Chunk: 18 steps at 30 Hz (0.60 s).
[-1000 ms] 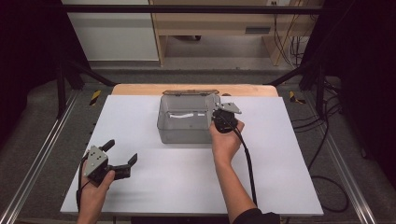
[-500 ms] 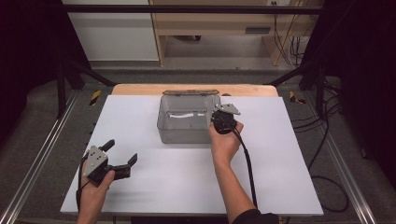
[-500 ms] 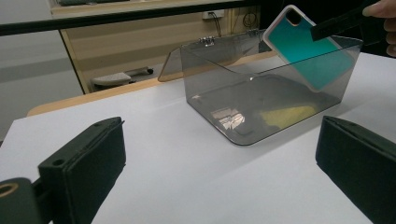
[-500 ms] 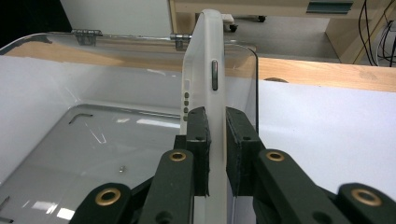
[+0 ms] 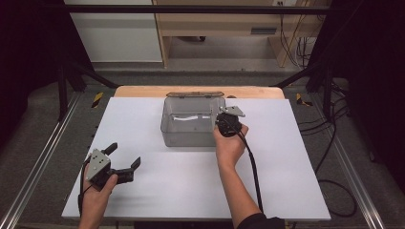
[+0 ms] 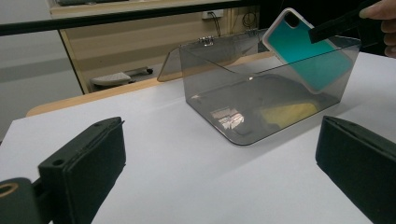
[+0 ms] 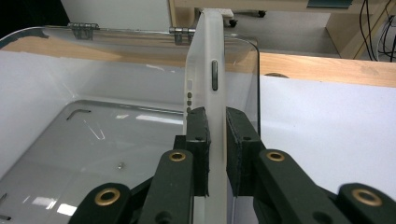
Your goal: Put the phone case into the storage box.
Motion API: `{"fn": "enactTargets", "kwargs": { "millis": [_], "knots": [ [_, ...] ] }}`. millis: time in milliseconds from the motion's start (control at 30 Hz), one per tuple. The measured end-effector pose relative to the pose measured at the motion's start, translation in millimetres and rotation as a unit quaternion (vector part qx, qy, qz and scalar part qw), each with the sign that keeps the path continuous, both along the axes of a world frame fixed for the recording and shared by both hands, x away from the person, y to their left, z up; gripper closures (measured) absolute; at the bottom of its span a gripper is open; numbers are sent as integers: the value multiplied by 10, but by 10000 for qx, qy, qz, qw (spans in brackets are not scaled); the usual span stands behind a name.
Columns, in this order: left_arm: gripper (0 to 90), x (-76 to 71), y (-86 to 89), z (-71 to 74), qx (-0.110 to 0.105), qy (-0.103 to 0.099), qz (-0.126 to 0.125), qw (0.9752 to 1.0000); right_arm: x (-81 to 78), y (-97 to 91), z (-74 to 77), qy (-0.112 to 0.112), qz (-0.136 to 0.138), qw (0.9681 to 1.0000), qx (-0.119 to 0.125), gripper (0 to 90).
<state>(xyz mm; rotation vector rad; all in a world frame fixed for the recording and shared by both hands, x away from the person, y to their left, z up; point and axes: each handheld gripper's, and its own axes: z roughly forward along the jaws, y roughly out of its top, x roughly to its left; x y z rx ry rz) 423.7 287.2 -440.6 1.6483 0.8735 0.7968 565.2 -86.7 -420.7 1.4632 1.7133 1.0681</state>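
Over box (image 7: pixel 93 140): phone (image 7: pixel 210 84), R gripper (image 7: pixel 217 154).

No legible text, label or number anywhere.

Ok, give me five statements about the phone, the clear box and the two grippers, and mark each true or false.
1. The right gripper is shut on the phone. True.
2. The phone lies flat on the table. False: it is held tilted at the rim of the clear box.
3. The box's lid is open. True.
4. The left gripper grips the box. False: it rests open near the table's front edge, apart from the box.
5. The phone's face looks red in the left gripper view. False: it looks teal with a white edge.
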Motion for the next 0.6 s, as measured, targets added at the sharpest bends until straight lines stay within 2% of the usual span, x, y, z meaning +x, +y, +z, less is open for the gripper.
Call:
{"fn": "enactTargets", "kwargs": {
  "millis": [600],
  "knots": [
    [20, 0, -2, 0, 1, 2, -5, 10000, 7, 7, -17, 76, 12, 10000, -12, 804]
  ]
}}
